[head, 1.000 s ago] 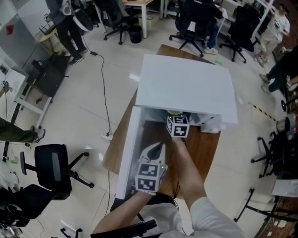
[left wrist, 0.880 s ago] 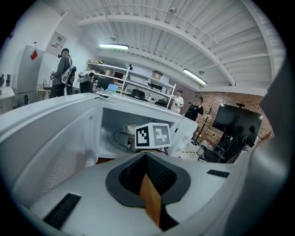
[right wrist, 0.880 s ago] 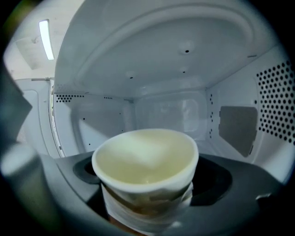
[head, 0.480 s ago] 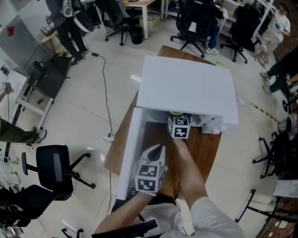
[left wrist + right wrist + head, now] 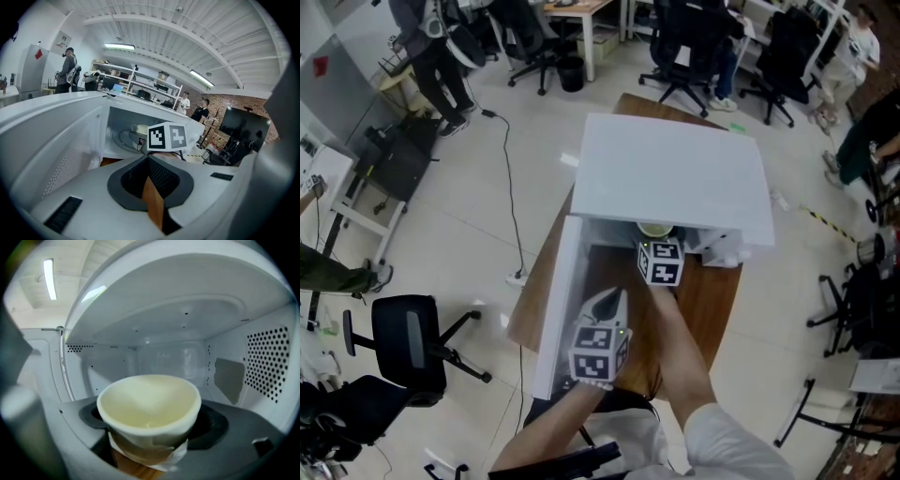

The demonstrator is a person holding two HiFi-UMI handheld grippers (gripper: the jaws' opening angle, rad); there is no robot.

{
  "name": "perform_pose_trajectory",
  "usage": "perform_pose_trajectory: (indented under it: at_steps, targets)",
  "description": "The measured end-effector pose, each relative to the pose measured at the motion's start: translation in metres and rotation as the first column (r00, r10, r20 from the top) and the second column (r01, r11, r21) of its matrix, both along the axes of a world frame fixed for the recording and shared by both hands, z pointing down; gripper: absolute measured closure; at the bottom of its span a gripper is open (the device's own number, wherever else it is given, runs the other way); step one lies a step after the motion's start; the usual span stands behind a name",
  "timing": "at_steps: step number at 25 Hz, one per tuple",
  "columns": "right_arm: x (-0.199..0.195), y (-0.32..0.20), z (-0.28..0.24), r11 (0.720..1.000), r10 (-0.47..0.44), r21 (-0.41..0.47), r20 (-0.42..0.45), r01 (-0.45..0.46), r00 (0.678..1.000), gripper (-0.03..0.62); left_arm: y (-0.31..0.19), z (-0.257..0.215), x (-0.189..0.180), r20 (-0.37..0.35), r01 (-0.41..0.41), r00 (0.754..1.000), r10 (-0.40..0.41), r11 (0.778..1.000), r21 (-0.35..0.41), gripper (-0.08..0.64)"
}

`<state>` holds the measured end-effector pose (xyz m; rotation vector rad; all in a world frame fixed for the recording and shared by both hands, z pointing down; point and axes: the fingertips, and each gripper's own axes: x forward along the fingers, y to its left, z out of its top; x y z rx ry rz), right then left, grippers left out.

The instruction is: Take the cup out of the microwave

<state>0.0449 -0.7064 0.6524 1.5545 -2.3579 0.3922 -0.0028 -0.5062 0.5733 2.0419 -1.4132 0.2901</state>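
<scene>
The white microwave (image 5: 675,173) stands on a wooden table (image 5: 717,300), its door (image 5: 555,300) swung open to the left. A cream cup (image 5: 149,404) sits at the mouth of the cavity, and its rim (image 5: 654,229) peeks out under the top edge in the head view. My right gripper (image 5: 657,242) reaches into the opening. Its jaws have just been closing, and the cup is now pinched between the pads (image 5: 213,425). My left gripper (image 5: 609,302) hangs beside the open door, shut, with nothing between its fingers (image 5: 161,176).
The cavity walls (image 5: 262,366) are close on both sides of the cup. Office chairs (image 5: 412,342) and desks stand on the floor around the table. People stand at the far left (image 5: 441,56).
The cup's rim shows a little more under the microwave's front edge than before. Both grippers stay almost where they were.
</scene>
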Motion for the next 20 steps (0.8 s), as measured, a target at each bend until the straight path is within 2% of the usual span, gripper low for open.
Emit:
perform_pose_trajectory:
  at_steps: [12, 20]
  targets:
    - [0.023, 0.07, -0.016, 0.998, -0.047, -0.047, 0.033, 0.049, 0.998, 0.121, 0.016, 0.001, 0.001, -0.003, 0.065, 0.998, -0.065, 0.998, -0.01, 0.565]
    - [0.029, 0.132, -0.045, 0.994, -0.097, -0.041, 0.041, 0.099, 0.994, 0.121, 0.036, -0.005, 0.002, 0.038, 0.043, 0.998, -0.043, 0.999, 0.014, 0.565]
